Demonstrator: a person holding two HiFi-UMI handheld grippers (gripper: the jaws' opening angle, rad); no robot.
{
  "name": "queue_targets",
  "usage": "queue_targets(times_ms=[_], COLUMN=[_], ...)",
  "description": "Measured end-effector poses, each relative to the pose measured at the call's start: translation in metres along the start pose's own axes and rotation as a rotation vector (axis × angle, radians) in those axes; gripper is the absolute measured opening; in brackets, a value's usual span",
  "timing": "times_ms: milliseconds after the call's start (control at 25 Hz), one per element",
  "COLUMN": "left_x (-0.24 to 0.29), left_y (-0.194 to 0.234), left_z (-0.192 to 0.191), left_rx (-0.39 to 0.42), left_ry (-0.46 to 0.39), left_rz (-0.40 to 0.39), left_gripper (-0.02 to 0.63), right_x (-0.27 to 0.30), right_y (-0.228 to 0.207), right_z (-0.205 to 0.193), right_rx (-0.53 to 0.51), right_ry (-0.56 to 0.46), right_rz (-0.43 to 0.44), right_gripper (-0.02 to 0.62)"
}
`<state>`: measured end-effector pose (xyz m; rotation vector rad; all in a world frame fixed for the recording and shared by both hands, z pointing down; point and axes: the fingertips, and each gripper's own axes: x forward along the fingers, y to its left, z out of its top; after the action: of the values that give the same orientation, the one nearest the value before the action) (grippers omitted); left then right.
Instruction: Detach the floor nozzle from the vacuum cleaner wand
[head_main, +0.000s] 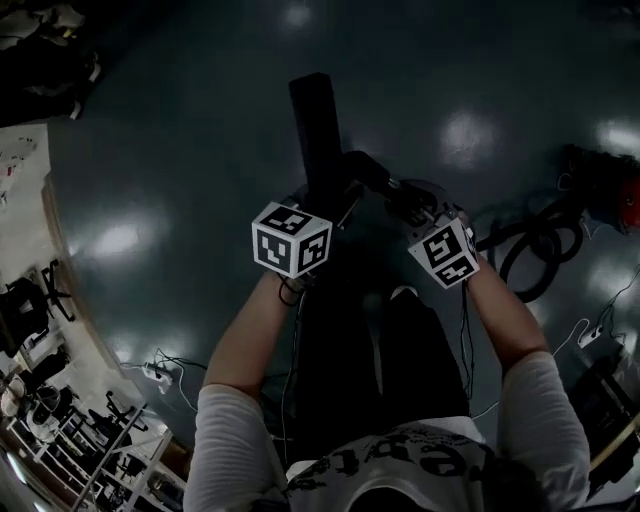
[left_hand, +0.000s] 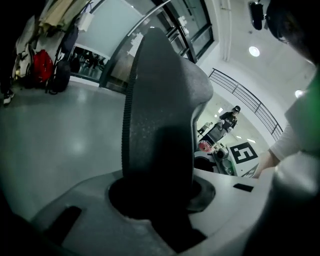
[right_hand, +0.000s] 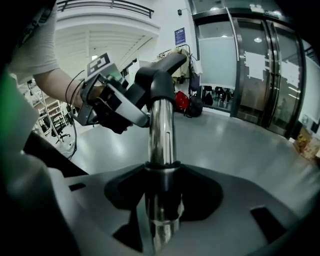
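Observation:
The black floor nozzle (head_main: 318, 130) is lifted off the floor and points away from me. In the left gripper view it rises as a broad dark grey body (left_hand: 160, 115) that fills the gap between the jaws. My left gripper (head_main: 335, 200) is shut on it near its neck. The chrome wand (right_hand: 161, 130) runs up between the jaws of my right gripper (right_hand: 162, 200), which is shut on it just below the nozzle's black elbow (right_hand: 162, 70). The left gripper (right_hand: 112, 105) shows there too, clamped beside that elbow. Both grippers are close together at chest height.
A black vacuum hose (head_main: 535, 245) coils on the floor at the right beside a red canister (head_main: 612, 190). Cables and a power strip (head_main: 160, 375) lie at the lower left near desks and chairs (head_main: 40, 300). Glass doors (right_hand: 250, 65) and bags (left_hand: 42, 67) stand farther off.

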<state>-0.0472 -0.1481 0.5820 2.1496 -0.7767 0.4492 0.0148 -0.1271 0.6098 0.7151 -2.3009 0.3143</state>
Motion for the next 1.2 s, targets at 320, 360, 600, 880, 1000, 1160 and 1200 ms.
queue_targets(times_ms=[320,360,600,880,1000,1160,1200], left_x=[-0.113,-0.123,-0.180,-0.206,-0.210,-0.204,-0.203], left_y=[-0.215,-0.240,-0.354,-0.430,-0.452,-0.460,-0.460], left_z=[0.120,0.134,0.192,0.192,0.184,0.192,0.191], left_rx=[0.134,0.152,0.263,0.351,0.380,0.421,0.422], left_ry=[-0.039,-0.048,-0.121,-0.140,-0.144,-0.143,-0.133], left_rz=[0.006,0.007,0.028,0.073,0.110,0.158,0.174], left_gripper=[0.110,0.110,0.111,0.112,0.111,0.111,0.110], right_x=[-0.218,-0.245,-0.361,-0.430,-0.446,-0.450,-0.449], right_y=[0.016,0.015,0.024,0.050,0.057,0.049,0.049], right_z=[0.123,0.136,0.196,0.199,0.191,0.193,0.191], right_rx=[-0.021,-0.027,-0.053,-0.034,-0.035,-0.045,-0.036], right_ry=[-0.005,-0.011,-0.054,-0.112,-0.103,-0.121,-0.129], right_rz=[-0.049,-0.064,-0.133,-0.135,-0.124,-0.110,-0.104], right_gripper=[0.189,0.189,0.189,0.189,0.189,0.187,0.189])
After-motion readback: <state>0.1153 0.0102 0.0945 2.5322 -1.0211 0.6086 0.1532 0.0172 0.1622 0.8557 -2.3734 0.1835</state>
